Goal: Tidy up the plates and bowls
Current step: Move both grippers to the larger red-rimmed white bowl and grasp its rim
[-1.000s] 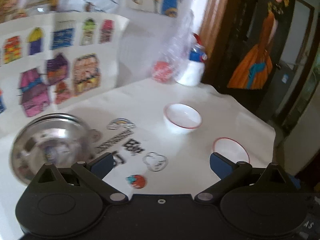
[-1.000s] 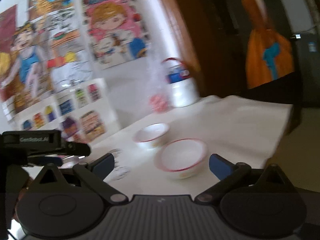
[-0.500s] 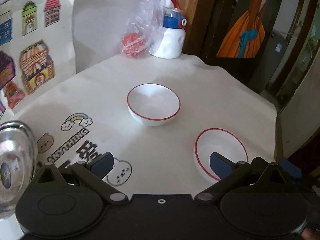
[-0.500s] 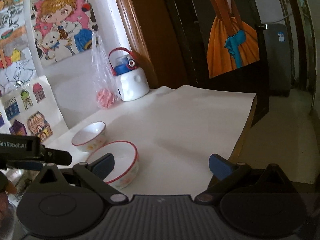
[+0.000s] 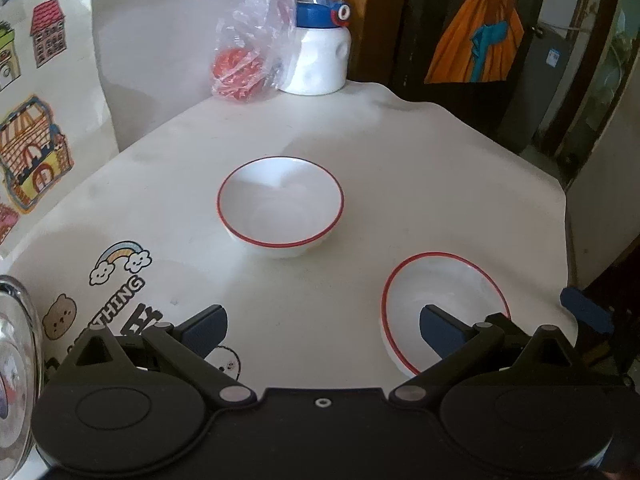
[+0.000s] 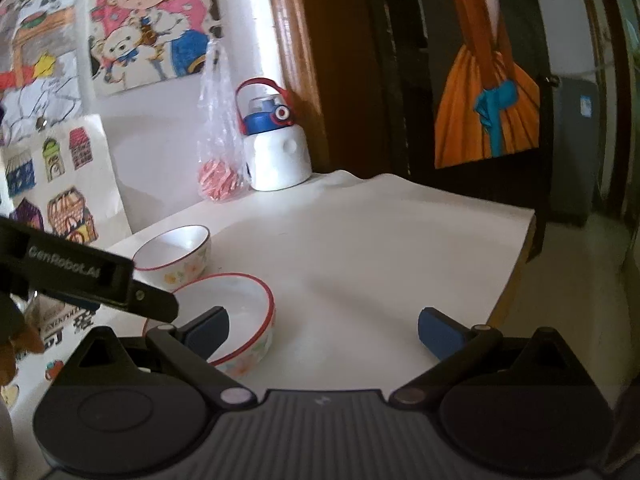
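Observation:
Two white bowls with red rims stand on the white table. The farther bowl (image 5: 280,208) sits mid-table, ahead of my open left gripper (image 5: 322,326). The nearer bowl (image 5: 444,300) lies at the right, under my left gripper's right fingertip (image 5: 438,332). In the right wrist view the nearer bowl (image 6: 240,312) is at the left, by the left fingertip (image 6: 208,330) of my open right gripper (image 6: 322,330); the farther bowl (image 6: 176,254) stands behind it. A steel bowl (image 5: 16,380) shows at the left edge of the left wrist view.
A white bottle with a blue lid (image 5: 320,48) and a plastic bag with something red (image 5: 248,40) stand at the table's back by the wall. The table edge (image 6: 516,264) drops off at the right. Stickers (image 5: 120,280) mark the cloth at the left.
Both views have swung right and closer to the two red-rimmed bowls. The steel bowl has slid to the left edge of the left wrist view. Both grippers stay open.

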Demonstrator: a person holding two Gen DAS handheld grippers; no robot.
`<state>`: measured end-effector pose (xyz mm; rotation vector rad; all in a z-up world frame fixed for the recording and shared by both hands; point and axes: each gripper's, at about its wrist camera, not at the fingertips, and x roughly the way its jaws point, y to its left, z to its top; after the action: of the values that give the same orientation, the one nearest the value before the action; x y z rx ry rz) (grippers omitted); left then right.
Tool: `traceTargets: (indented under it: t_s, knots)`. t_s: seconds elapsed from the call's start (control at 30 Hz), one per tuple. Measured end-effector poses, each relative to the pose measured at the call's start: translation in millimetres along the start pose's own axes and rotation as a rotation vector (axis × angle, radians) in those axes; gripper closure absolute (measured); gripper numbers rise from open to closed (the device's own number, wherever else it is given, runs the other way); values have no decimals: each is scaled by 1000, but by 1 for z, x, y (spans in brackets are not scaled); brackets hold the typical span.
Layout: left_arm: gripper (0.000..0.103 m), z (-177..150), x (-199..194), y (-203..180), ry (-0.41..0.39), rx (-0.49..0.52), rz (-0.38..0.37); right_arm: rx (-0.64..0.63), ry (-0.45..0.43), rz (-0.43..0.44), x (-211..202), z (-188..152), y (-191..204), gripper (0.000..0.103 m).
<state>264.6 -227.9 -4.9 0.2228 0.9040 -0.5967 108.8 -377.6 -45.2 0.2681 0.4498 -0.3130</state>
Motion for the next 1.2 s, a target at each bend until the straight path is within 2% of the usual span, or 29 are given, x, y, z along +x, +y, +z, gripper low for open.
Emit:
traceTargets:
  t_s: [0.17,0.2,0.3,0.47,0.57,0.77,0.87,0.93,1.0,1.2]
  knots:
    - [1,1,6,-5,29,12,14,-74,-31,-15,0,-3,9,1]
    - [1,0,7,-5,35,10,15,-84,-31,-15,0,-3,10,4]
    - [7,-1,8,-6,44,5,13,-95,-28,-2,1,-4,12,12]
    - [16,-2,9,-8,61,14,-16,-99,-19,47,1,-3,14,15]
    - [26,-2,8,-10,61,26,-28,-100,-13,59,1,-3,15,21]
    - [47,-3,9,-12,64,23,-67,-100,-1,88,1,-2,17,41]
    - [57,-2,9,-13,65,21,-88,-87,15,121,2,0,18,54]
    - [65,-2,10,-14,65,22,-100,-74,26,146,2,1,18,66]
    - [71,-2,10,-14,65,18,-116,-39,46,174,3,2,15,69]
    - [82,-3,11,-13,73,-27,-153,44,93,215,10,4,5,68]
